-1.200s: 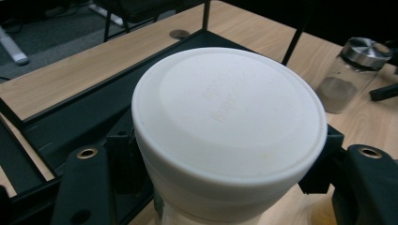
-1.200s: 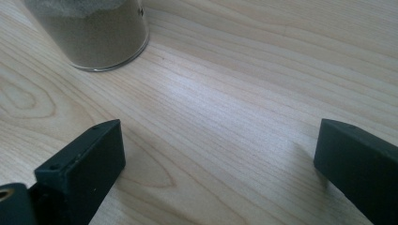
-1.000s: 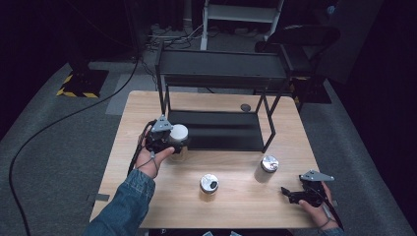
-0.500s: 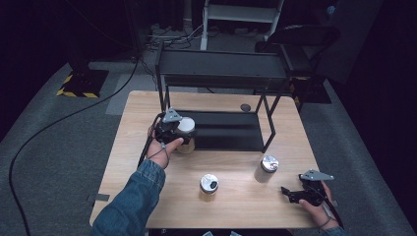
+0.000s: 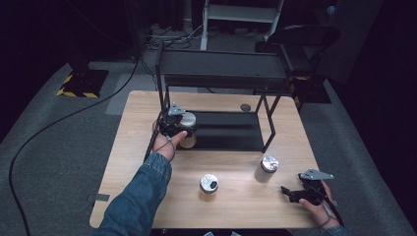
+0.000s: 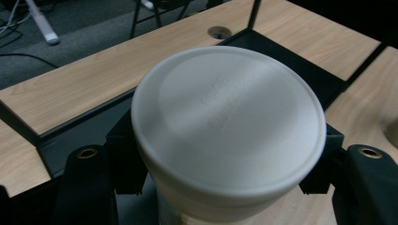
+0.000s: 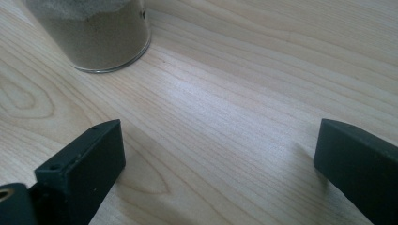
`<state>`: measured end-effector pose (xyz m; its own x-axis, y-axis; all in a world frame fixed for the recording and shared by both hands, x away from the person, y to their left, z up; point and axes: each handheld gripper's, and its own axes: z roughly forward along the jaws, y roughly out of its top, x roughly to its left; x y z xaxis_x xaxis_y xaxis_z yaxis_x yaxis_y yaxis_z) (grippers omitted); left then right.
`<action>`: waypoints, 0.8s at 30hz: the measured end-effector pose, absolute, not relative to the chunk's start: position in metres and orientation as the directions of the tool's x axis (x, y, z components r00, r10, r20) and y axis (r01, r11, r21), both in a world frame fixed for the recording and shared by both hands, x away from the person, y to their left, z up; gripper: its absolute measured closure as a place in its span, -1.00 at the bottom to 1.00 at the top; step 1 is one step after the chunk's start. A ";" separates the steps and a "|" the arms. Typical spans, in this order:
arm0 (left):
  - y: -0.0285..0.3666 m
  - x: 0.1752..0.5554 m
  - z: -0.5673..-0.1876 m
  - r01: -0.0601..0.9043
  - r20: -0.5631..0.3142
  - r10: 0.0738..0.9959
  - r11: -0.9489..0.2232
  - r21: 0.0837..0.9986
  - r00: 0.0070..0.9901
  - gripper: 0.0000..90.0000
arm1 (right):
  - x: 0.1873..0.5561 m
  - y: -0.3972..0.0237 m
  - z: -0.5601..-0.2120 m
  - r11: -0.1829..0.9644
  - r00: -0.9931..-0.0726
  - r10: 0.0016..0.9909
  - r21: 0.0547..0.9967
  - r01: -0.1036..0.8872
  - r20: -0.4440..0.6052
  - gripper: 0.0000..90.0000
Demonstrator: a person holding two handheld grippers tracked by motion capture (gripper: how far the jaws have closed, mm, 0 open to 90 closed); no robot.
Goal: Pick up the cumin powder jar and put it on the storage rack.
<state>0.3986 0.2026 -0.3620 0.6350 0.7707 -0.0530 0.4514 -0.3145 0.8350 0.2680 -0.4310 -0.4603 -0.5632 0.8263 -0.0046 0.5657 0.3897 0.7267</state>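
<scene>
- We see a wooden table (image 5: 147,162) with a black two-tier rack (image 5: 221,69) standing on its far half; the rack's bottom tray (image 5: 226,130) lies flat on the tabletop.
- The rack's front-left leg (image 5: 161,86) rises just beside our left gripper (image 5: 178,127), and the upper shelf overhangs the tray.
- Left gripper is clamped on a white-lidded jar (image 6: 228,124), jaws pressing both sides under the lid. The jar sits upright at the tray's front-left corner, at the edge where tray meets wood.
- Right gripper (image 5: 295,194) rests low at the table's near right corner, jaws spread wide with nothing between them, bare wood under them in the right gripper view.
- Jar with silver lid (image 5: 269,167) stands on the wood just ahead of the right gripper, off the tray's front-right corner; its sandy contents show in the right gripper view.
- Another silver-lidded jar (image 5: 209,183) stands near the table's front middle, well apart from both grippers.
- Small round hole (image 5: 245,107) in the tabletop behind the tray.
</scene>
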 end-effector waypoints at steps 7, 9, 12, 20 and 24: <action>0.190 0.411 -0.361 0.458 -0.038 0.777 -0.331 0.825 0.628 -0.26 | 0.268 -0.431 -0.460 0.391 -0.565 0.825 0.727 0.565 -0.005 -0.96; 0.187 0.414 -0.362 0.462 -0.037 0.778 -0.333 0.822 0.627 -0.26 | 0.268 -0.431 -0.460 0.391 -0.566 0.824 0.727 0.564 -0.005 -0.96; 0.182 0.418 -0.362 0.466 -0.028 0.778 -0.348 0.814 0.628 -0.26 | 0.269 -0.432 -0.460 0.391 -0.566 0.824 0.727 0.564 -0.004 -0.96; 0.173 0.425 -0.362 0.484 -0.007 0.776 -0.386 0.785 0.630 -0.26 | 0.269 -0.432 -0.460 0.392 -0.567 0.824 0.727 0.564 -0.005 -0.96; 0.172 0.427 -0.362 0.494 0.003 0.780 -0.399 0.773 0.626 -0.26 | 0.268 -0.432 -0.460 0.392 -0.567 0.824 0.727 0.564 -0.005 -0.96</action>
